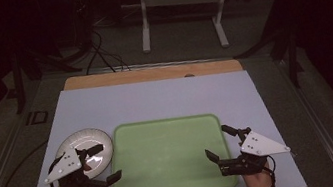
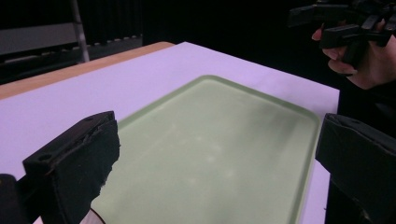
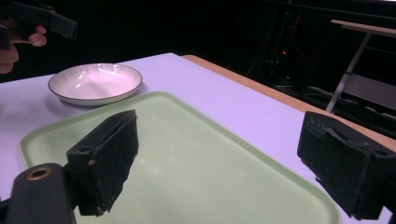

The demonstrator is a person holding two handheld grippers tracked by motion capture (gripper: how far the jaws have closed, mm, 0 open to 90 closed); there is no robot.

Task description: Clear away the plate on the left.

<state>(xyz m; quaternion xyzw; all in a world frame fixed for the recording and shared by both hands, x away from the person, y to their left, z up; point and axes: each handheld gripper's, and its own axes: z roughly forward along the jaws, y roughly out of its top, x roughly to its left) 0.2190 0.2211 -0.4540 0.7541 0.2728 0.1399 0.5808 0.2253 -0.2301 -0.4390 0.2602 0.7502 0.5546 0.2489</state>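
Observation:
A pale green tray (image 1: 164,120) lies empty in the middle of the white table top (image 1: 155,98). Left of it, almost touching its rim, sits a white plate (image 1: 91,138) with a dark edge line, also empty. My left gripper (image 1: 104,163) hovers over the plate's near side and the tray's left corner, jaws wide open with nothing between them. My right gripper (image 1: 220,142) hangs at the tray's right near corner, open and empty too. The left gripper view looks across the tray (image 2: 261,91) between its own open jaws (image 2: 217,135). The right gripper view shows tray (image 3: 154,95) and plate (image 3: 95,83) beyond its open jaws (image 3: 217,135).
A wooden strip (image 1: 151,73) borders the table's far edge. Beyond it on the dark floor stand a white metal frame (image 1: 180,15) and some cables (image 1: 102,53). Bare white surface lies behind the tray and plate.

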